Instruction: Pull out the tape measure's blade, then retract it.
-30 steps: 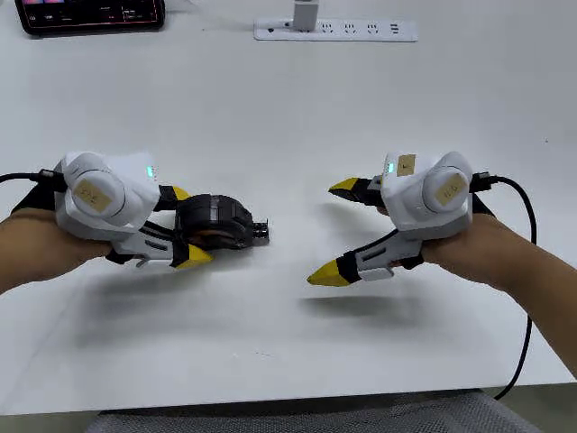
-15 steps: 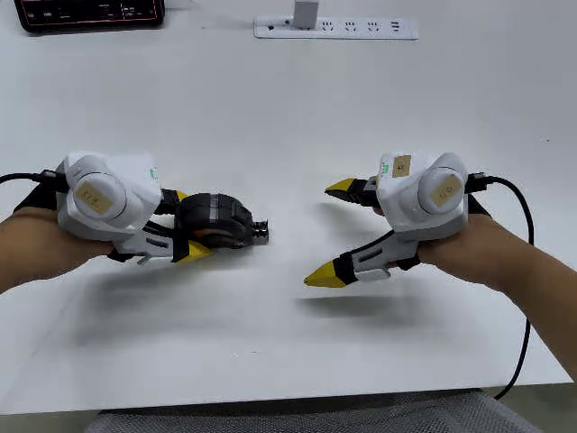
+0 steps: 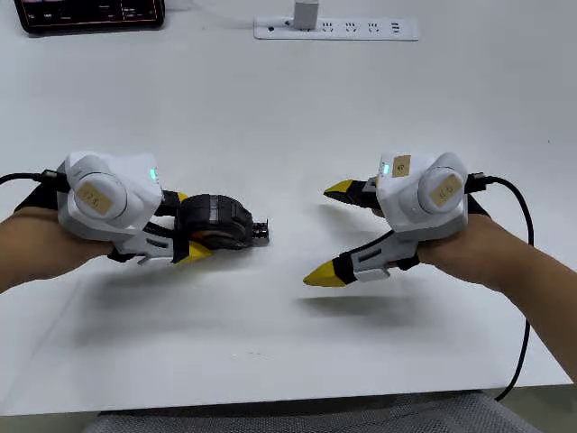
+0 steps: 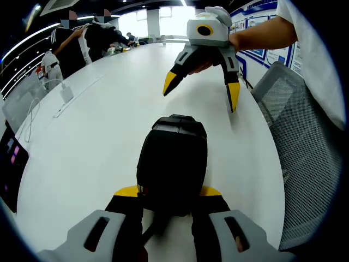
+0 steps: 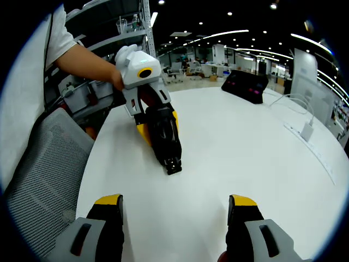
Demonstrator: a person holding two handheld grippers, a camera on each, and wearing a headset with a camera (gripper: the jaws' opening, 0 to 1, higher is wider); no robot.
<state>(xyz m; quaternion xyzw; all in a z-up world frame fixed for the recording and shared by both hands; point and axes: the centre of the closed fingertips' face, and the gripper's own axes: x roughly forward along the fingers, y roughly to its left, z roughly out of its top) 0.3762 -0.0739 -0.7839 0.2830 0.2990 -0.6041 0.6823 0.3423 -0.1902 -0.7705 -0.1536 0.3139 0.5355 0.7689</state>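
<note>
Head view: the black tape measure (image 3: 216, 222) is seen clamped between the yellow-tipped jaws of the left gripper (image 3: 187, 225) low at the white table (image 3: 270, 117). Only its blade hook shows at the case mouth, pointed toward the right gripper (image 3: 329, 233), which is held wide open and well apart. Left gripper view: the case is pinched at both sides near the jaw tips, and the right gripper is seen spread wide beyond it. Right gripper view: the own jaws are set wide apart over the table, and the hook end of the tape measure is faced across it.
</note>
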